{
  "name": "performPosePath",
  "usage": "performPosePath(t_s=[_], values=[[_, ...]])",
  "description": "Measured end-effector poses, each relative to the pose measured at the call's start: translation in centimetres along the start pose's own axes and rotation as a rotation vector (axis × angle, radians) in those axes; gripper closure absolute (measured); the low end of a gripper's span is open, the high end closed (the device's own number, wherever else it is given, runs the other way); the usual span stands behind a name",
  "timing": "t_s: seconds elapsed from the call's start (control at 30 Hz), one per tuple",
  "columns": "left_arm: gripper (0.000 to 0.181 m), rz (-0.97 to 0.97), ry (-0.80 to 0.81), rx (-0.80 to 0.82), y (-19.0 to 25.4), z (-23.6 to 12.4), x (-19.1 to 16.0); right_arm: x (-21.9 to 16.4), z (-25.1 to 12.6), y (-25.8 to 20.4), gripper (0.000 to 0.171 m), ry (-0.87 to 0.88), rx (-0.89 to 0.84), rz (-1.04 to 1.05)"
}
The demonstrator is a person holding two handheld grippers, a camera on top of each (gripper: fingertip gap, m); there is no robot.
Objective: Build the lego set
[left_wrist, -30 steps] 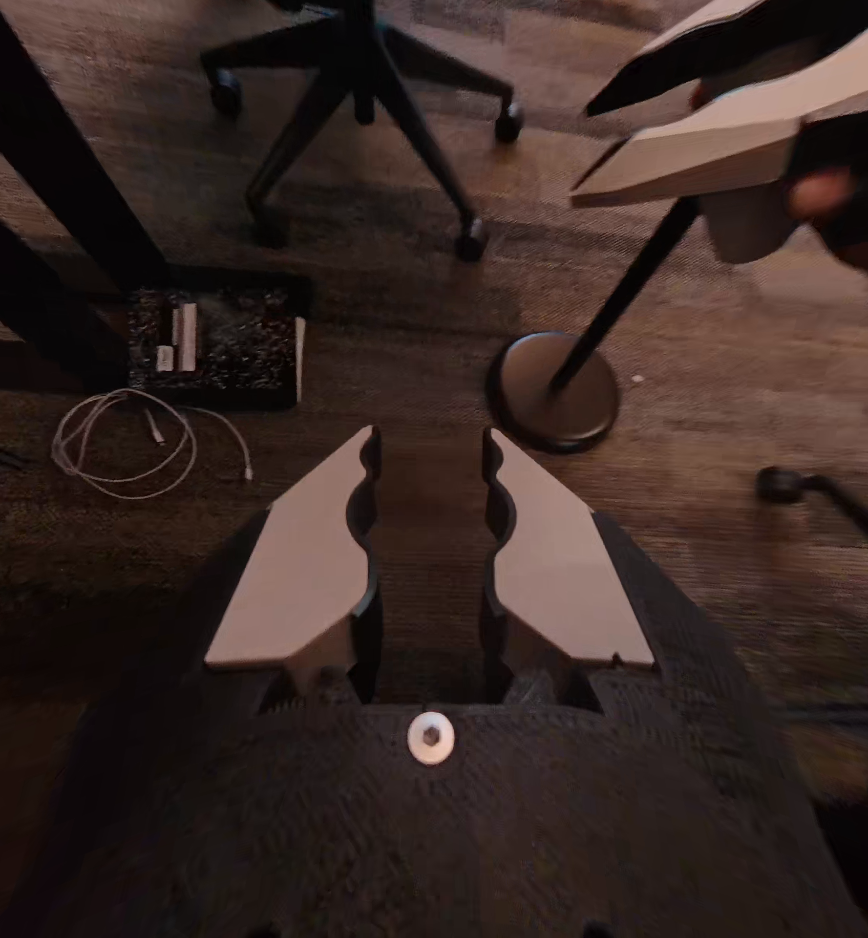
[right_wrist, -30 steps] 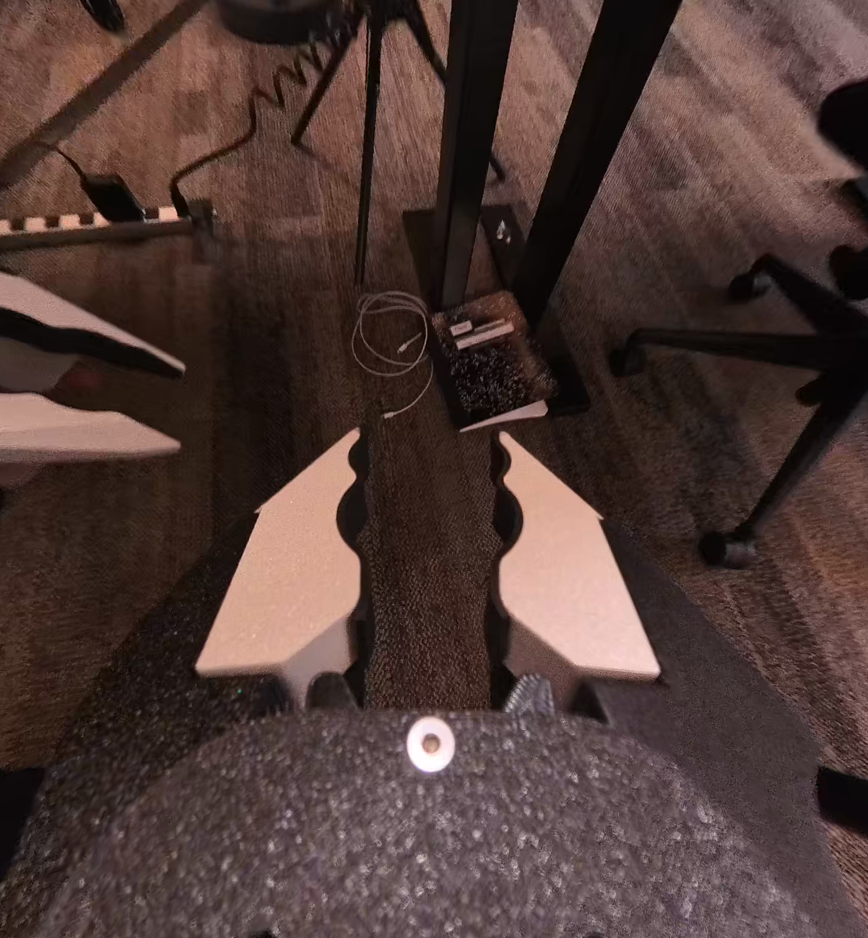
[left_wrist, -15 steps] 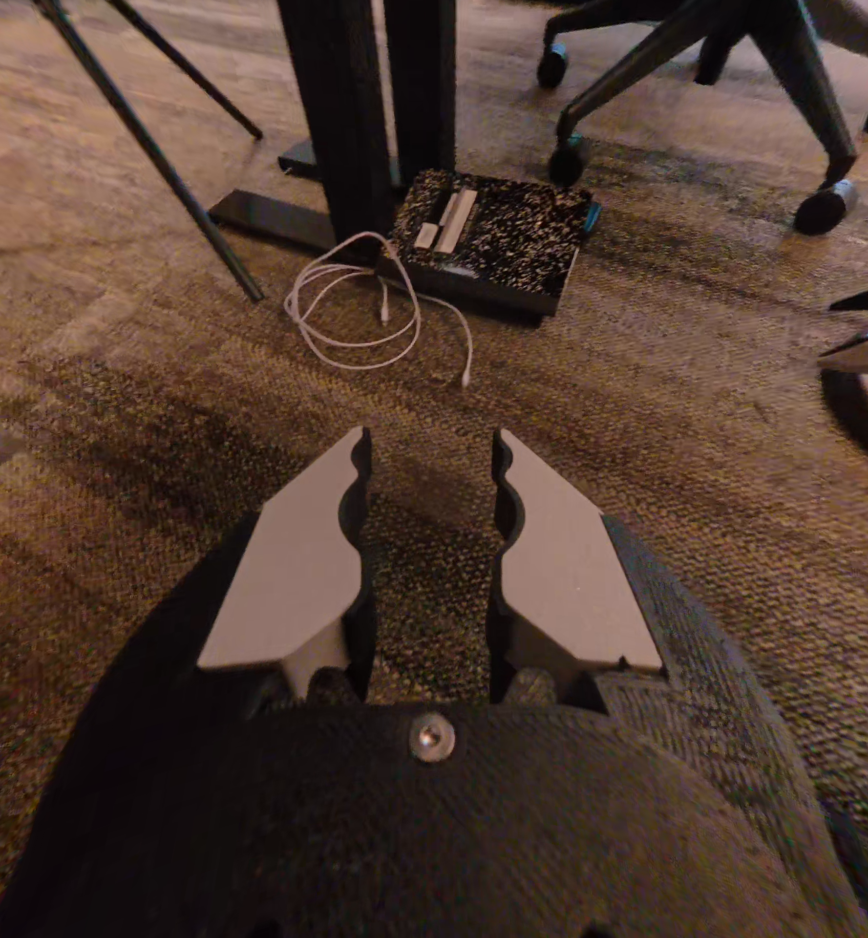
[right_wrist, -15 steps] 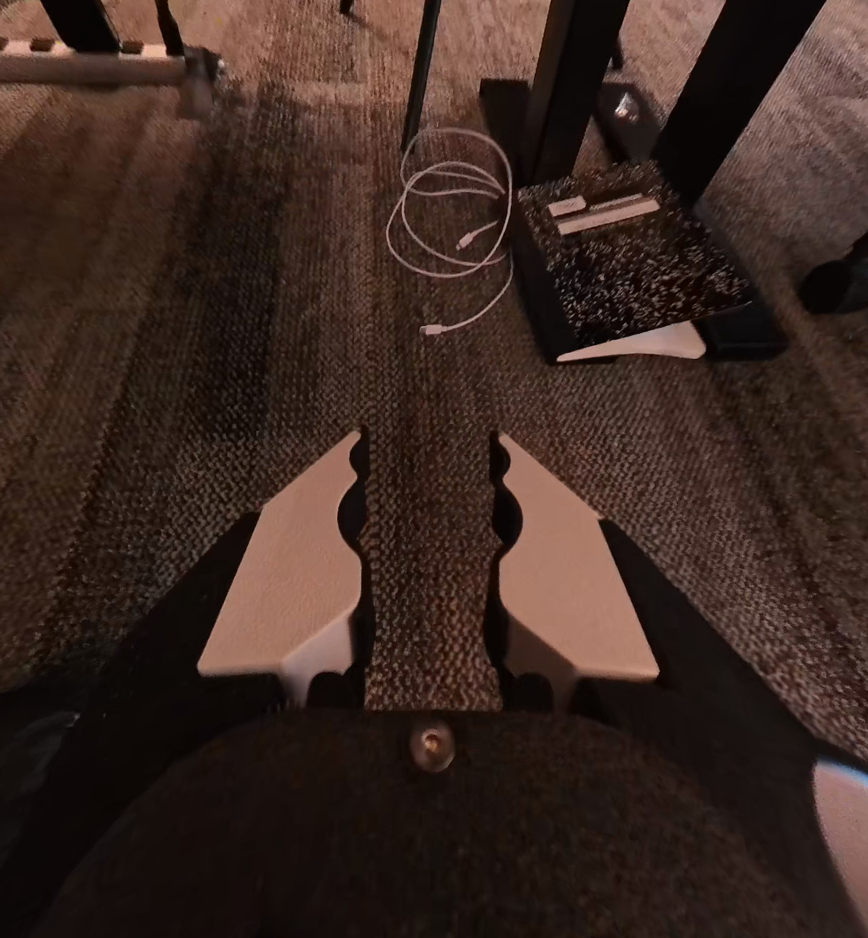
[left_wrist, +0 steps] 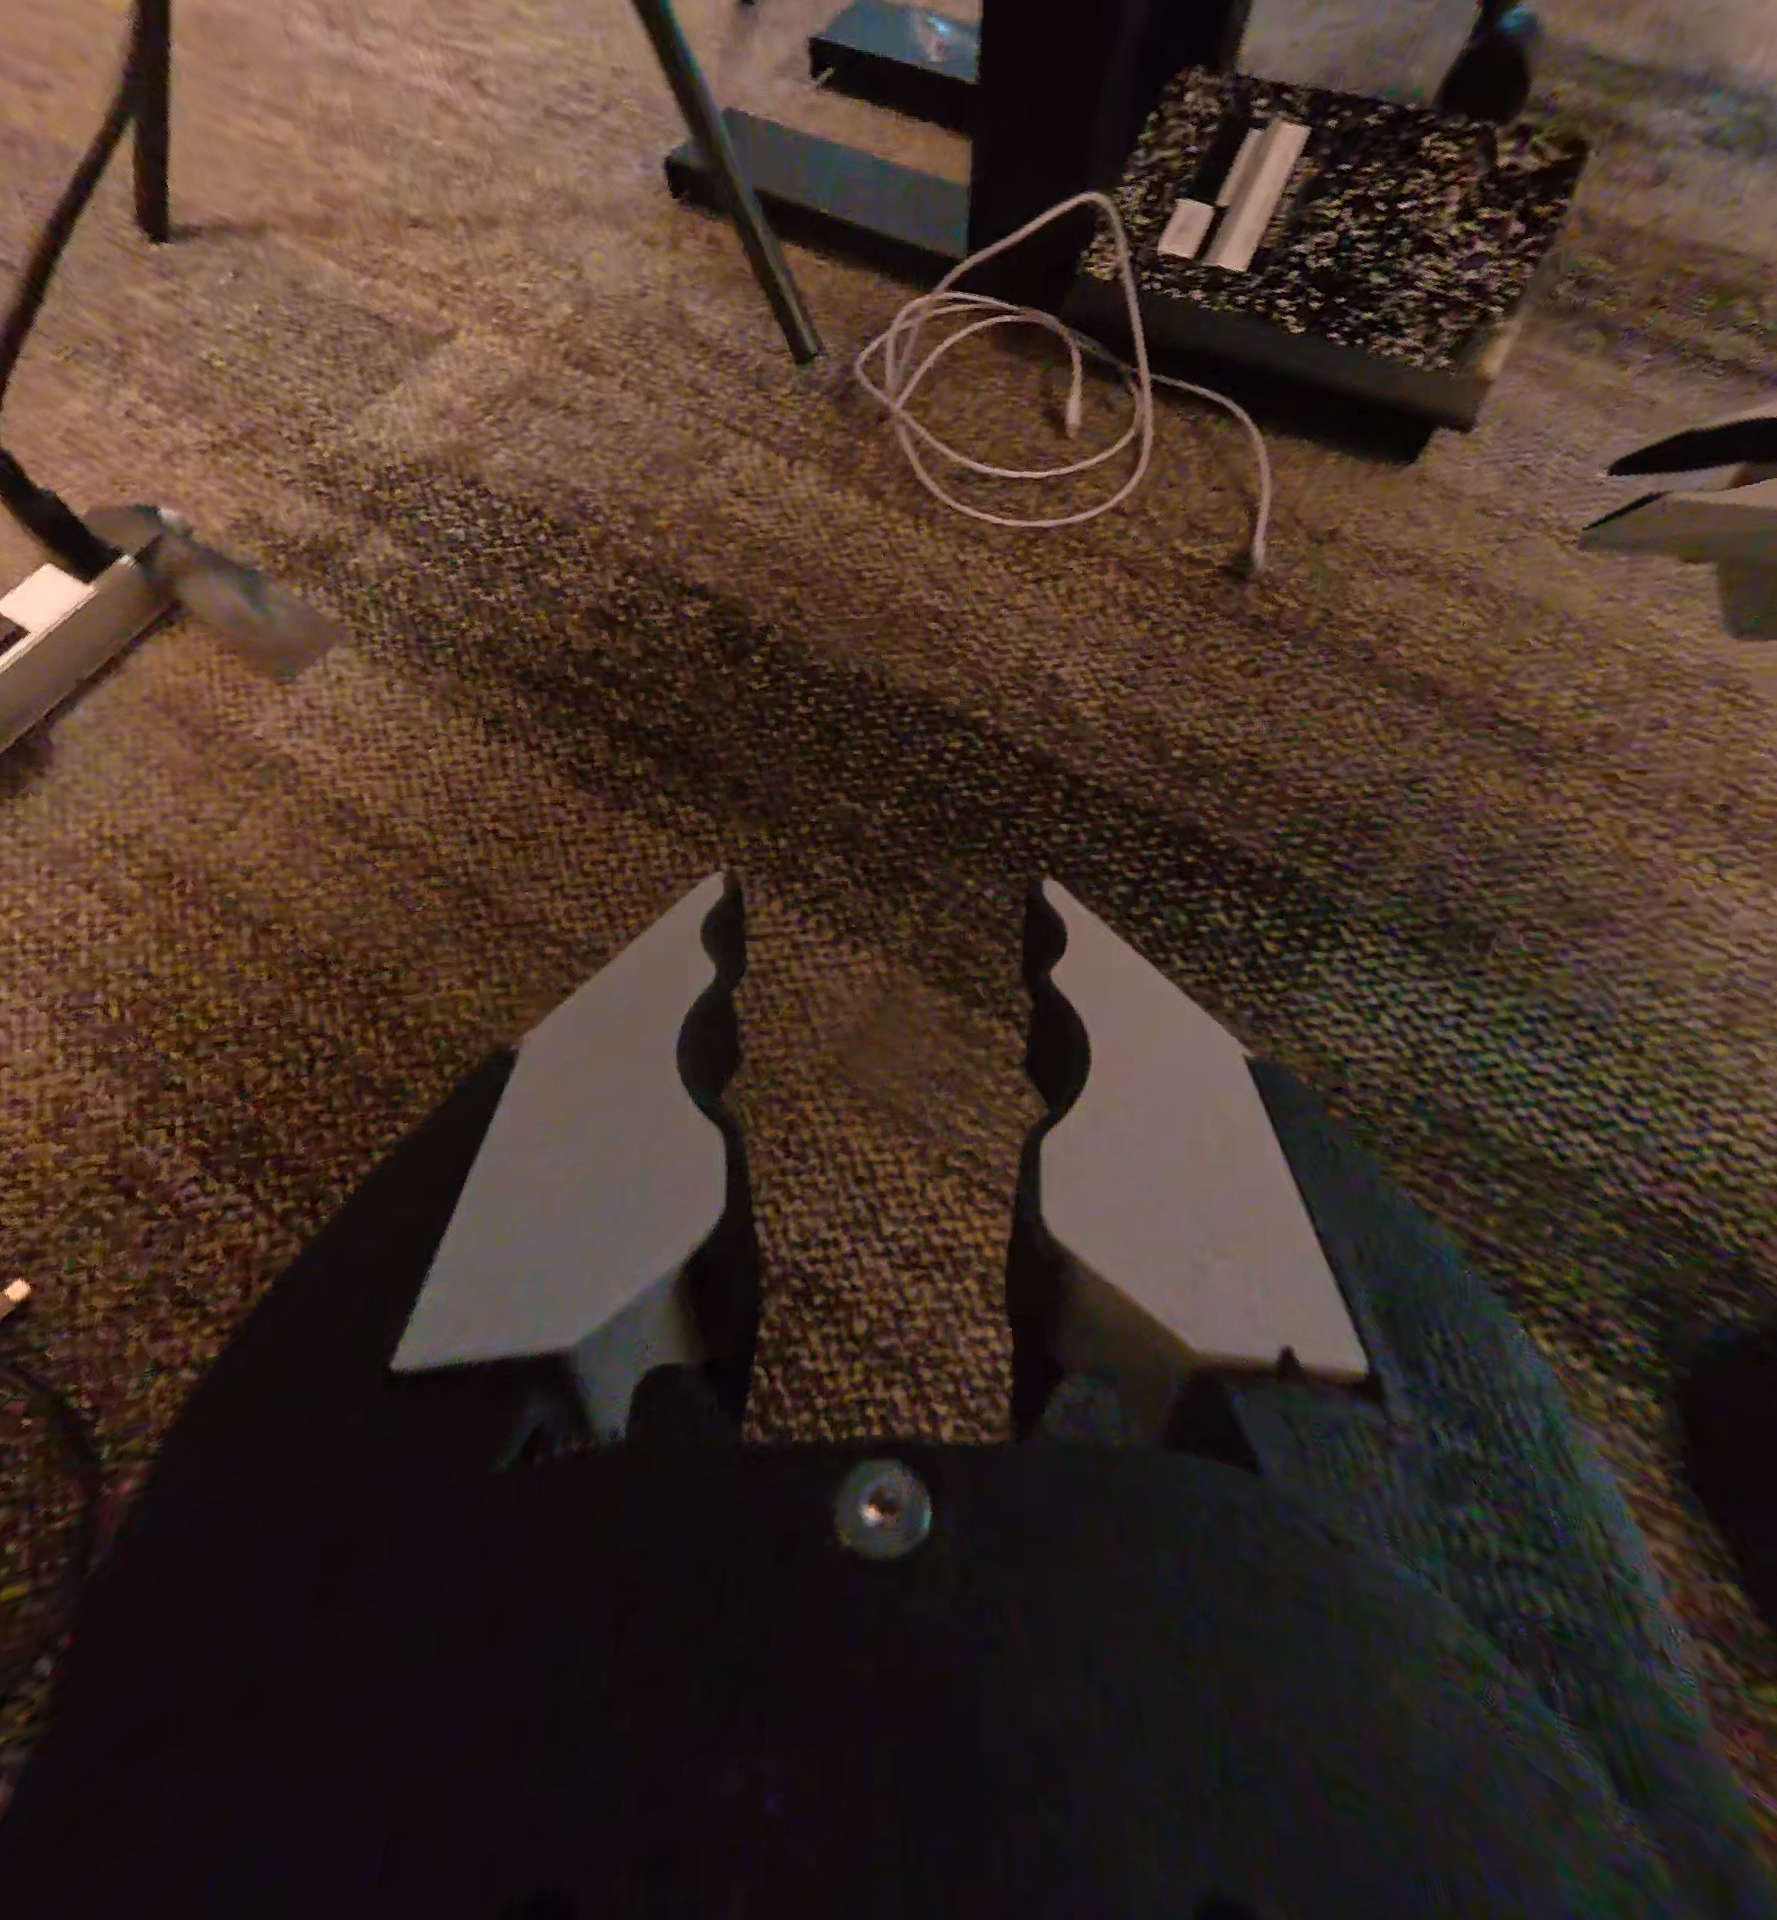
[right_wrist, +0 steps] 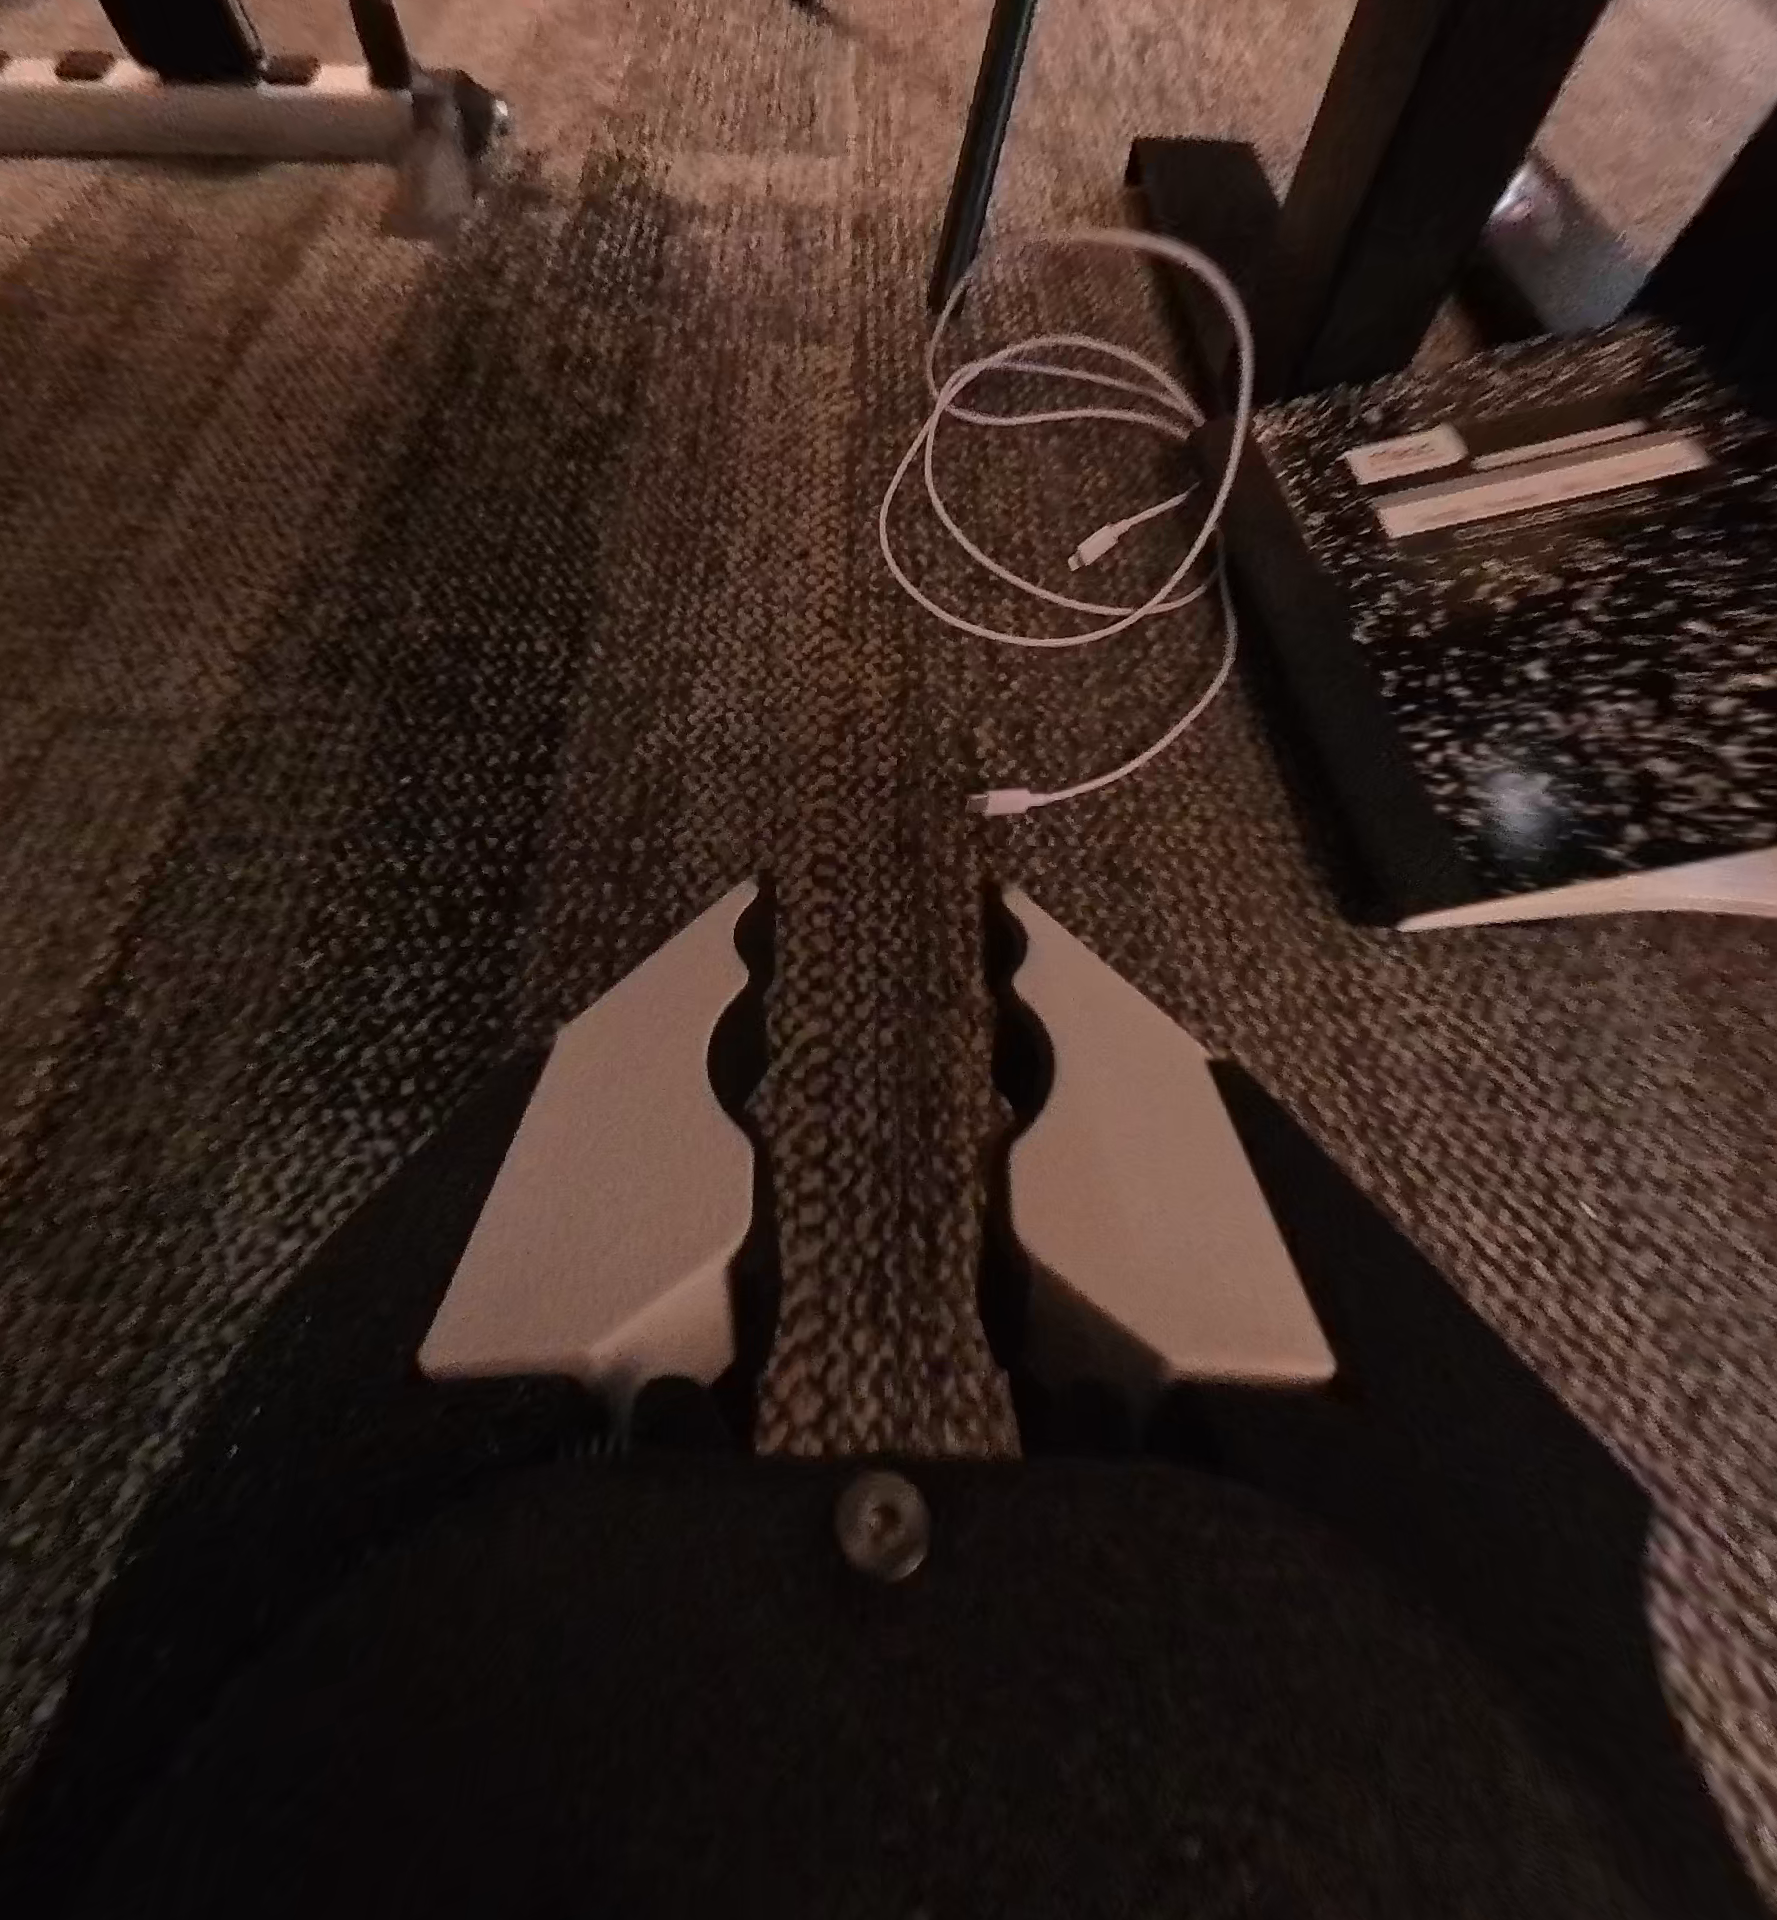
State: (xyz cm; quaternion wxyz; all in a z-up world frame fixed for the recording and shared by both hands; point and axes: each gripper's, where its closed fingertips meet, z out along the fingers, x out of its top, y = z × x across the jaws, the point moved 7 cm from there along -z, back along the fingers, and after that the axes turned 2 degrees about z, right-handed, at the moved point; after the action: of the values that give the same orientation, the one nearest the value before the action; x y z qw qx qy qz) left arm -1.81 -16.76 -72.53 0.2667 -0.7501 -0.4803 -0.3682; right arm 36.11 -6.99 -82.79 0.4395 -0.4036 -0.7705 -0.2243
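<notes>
now your left tongs (left_wrist: 882, 914) and right tongs (right_wrist: 876, 914) both point down at the carpet (left_wrist: 551, 790), each with a wide gap between its fingers and nothing in it. no lego piece shows in either view, so where the set lies cannot be told. far right of both views lies a speckled black-and-white notebook (right_wrist: 1549, 665) with pale label strips whose writing is too blurred to read; a loose white cable (right_wrist: 1060, 499) coils just left of it. since half a second ago both cameras have come nearer the floor: the notebook and cable loom larger, and in the left view a power strip (left_wrist: 42, 644) has come in at the left edge. your right tongs also show at that view's far right edge (left_wrist: 1736, 520), tips pointing left.
</notes>
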Motion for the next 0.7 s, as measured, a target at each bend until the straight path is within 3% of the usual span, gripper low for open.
performPosePath(t_s=[0.13,0.3,0.5,0.6,0.7], values=[[0.13,-0.077,-0.046,-0.008,-0.6,0.5,-4.8,-0.8,6.0,0.7,0.132,-0.091,0.074,-0.005],[0.131,-0.187,-0.124,0.094,-1.2,-4.9,-10.1,1.1,14.4,0.3,0.128,-0.169,0.142,-0.105],[0.131,-0.305,-0.154,0.233,-0.1,-10.8,-13.5,4.6,23.5,1.9,0.123,-0.277,0.096,-0.168],[0.132,-0.334,-0.165,0.259,0.6,-12.0,-14.6,4.4,27.3,3.2,0.111,-0.495,0.104,-0.112],[0.133,-0.361,-0.171,0.262,1.3,-12.3,-15.0,5.8,29.0,2.8,0.133,-0.537,0.158,-0.107]])
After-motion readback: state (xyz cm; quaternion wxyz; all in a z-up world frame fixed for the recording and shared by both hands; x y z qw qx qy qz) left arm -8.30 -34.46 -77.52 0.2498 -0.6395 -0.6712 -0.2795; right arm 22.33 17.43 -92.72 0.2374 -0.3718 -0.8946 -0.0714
